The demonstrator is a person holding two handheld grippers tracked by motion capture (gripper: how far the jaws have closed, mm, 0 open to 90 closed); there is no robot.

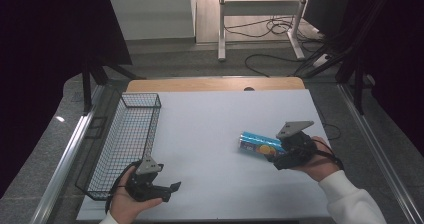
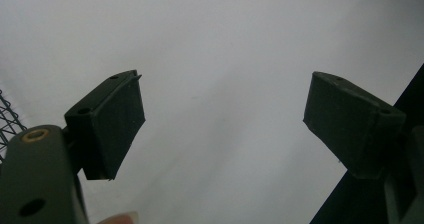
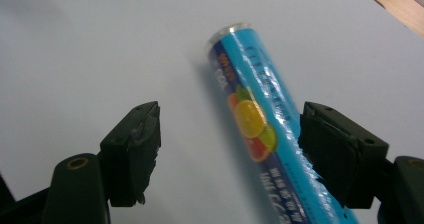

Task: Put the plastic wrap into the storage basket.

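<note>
Right claw (image 1: 274, 159) is spread wide and basically straddling the tube (image 1: 260, 144), so that's clearly the hand doing the work. From the high view the blue tube lies flat on the table (image 1: 210, 129) at about 3 o'clock from the middle, with its long axis running roughly 10 to 4 o'clock, and the claw comes at it from the 4 o'clock end.

In the right gripper view the tube (image 3: 260, 129) sits off-centre between the jaws: its side is right up against the right-hand pad, maybe touching, while the left-hand pad is well apart from it with bare table in between. The capped end points away from the claw, towards 11 o'clock in that view. So I'd guess a squeeze needs the claw nudged sideways first, or the tube will roll as the jaws close.

Left claw (image 1: 170, 188) is also wide, holding nothing, parked down at 7 o'clock just beside the wire basket (image 1: 127, 134). It's well apart from the tube, so the right hand (image 1: 320, 164) is the nearer one by far.
</note>
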